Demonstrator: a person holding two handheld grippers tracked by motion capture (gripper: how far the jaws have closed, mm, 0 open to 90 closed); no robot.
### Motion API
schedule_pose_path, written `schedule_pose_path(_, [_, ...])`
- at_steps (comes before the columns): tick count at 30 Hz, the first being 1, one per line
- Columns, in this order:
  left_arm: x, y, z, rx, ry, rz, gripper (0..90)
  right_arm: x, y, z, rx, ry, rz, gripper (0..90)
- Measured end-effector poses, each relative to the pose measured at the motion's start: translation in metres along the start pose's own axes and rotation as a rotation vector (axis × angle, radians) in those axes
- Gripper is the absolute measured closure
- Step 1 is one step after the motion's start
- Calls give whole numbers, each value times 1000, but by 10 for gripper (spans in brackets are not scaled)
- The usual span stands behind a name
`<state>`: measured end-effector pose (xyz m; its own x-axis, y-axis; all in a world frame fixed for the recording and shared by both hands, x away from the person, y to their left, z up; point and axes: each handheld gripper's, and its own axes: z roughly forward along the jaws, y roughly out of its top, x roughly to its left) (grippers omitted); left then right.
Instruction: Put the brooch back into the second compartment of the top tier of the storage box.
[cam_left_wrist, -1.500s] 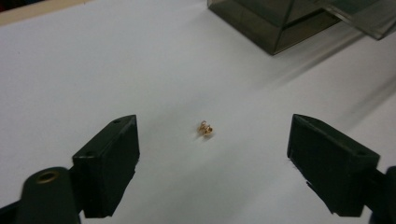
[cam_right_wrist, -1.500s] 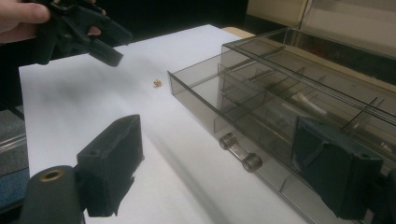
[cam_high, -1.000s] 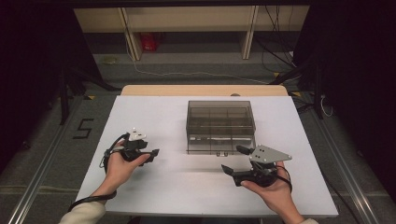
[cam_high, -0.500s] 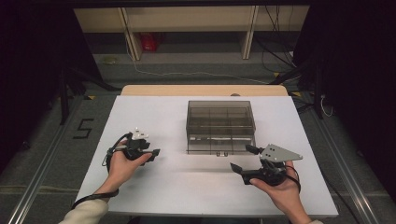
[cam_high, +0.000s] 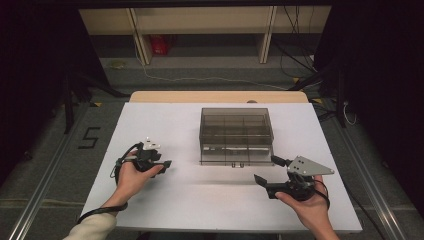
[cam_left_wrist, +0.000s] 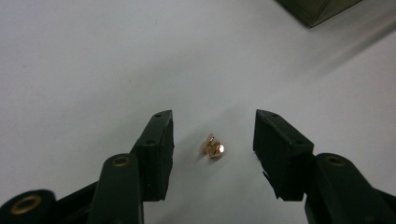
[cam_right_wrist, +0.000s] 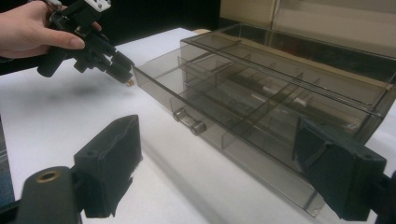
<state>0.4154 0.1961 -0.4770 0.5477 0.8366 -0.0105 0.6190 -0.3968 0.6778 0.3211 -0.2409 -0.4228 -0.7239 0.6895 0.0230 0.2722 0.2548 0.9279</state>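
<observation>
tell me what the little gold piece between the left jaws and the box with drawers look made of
The gold piece: probably brass or brass-plated metal, given its bright yellow glints and sharp highlights. The box: most likely smoke-tinted clear plastic, glossy, since the dividers and drawers show through its walls. The table looks matte white.

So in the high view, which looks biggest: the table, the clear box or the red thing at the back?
1. Table.
2. Clear box.
3. Red thing, though it sits farther from the camera, so it may only look small.

We wear a pale sleeve (cam_high: 92, 227) and carry black, cabled grippers with brass-coloured screws, one under a grey three-cornered plate (cam_high: 309, 166).
</observation>
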Motion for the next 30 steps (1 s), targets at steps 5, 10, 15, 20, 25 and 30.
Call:
schedule_pose_path(5, [-3,4,5,20,8,-8,518,1,0,0,2,1,1,167])
schedule_pose_path(10, [-4,6,7,51,10,-19,546,0,-1,0,6,1,3,168])
schedule_pose_path(15, [-4,5,12,86,14,-22,565,0,-1,1,2,0,2,168])
schedule_pose_path(20, [-5,6,14,93,23,-26,573,1,-1,1,7,3,1,168])
schedule_pose_path(25, [-5,7,14,104,22,-30,583,0,-1,1,7,2,1,168])
schedule_pose_path(30, [-6,9,14,122,26,-30,626,1,-1,1,7,2,2,168])
